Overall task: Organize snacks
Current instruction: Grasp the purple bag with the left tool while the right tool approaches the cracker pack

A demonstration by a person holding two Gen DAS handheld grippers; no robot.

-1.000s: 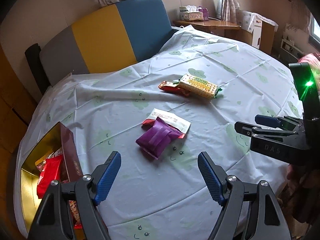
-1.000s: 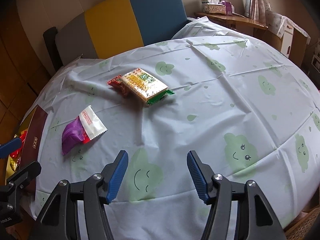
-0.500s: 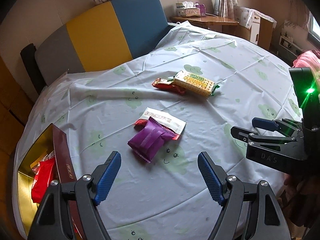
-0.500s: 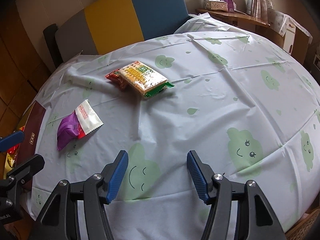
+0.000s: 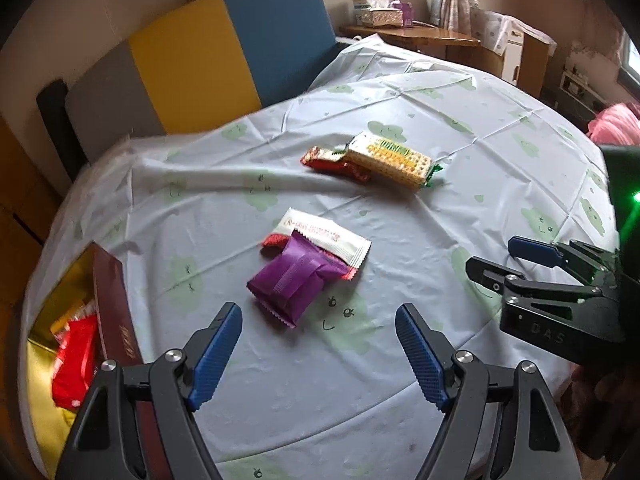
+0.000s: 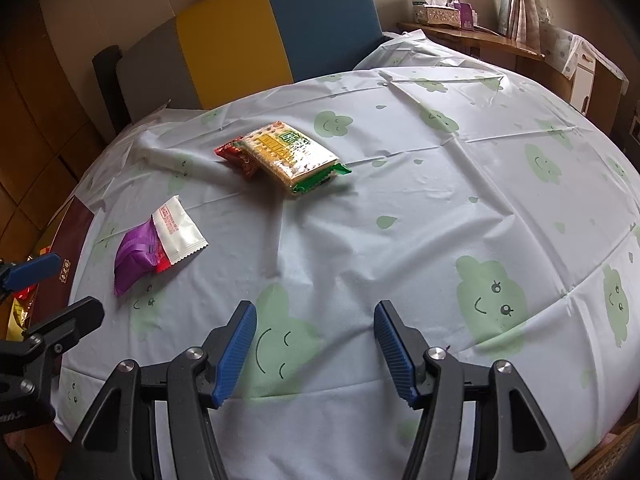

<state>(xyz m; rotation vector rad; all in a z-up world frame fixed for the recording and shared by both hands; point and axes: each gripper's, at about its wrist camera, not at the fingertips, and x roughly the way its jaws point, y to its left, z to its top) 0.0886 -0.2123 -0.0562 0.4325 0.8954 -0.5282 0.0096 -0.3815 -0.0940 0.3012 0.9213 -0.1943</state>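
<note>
Since a second ago, the left wrist view has shifted a little: the purple packet (image 5: 295, 280) now sits lower and closer to the middle of the frame, and the box at the lower left shows less of its inside. The right wrist view has hardly changed.

The left tongs (image 5: 319, 354) are at the bottom of the left wrist view. They stand open about halfway and hold nothing. The purple packet lies just above the gap between their blue tips, a bit to the left, not touching them. It is shiny, puffy and has zigzag ends. It lies partly on top of a white packet (image 5: 325, 233) with red writing, and a bit of red wrapper peeks out under both.

Farther up, near the middle of the frame, lies a cracker pack (image 5: 390, 159), see-through with yellow and green print. It leans on a red snack packet (image 5: 332, 162) at its left side.

At the lower left edge is a dark red box (image 5: 114, 300) with a gold inside, and a red packet (image 5: 74, 360) lies in it.

The right tongs (image 6: 313, 350) are at the bottom of the right wrist view, open about halfway and empty. Only the tablecloth (image 6: 420, 208), pale with green smiling clouds, covering the surface, is between them. In that view the snacks are well away, in the left and upper middle parts.
</note>
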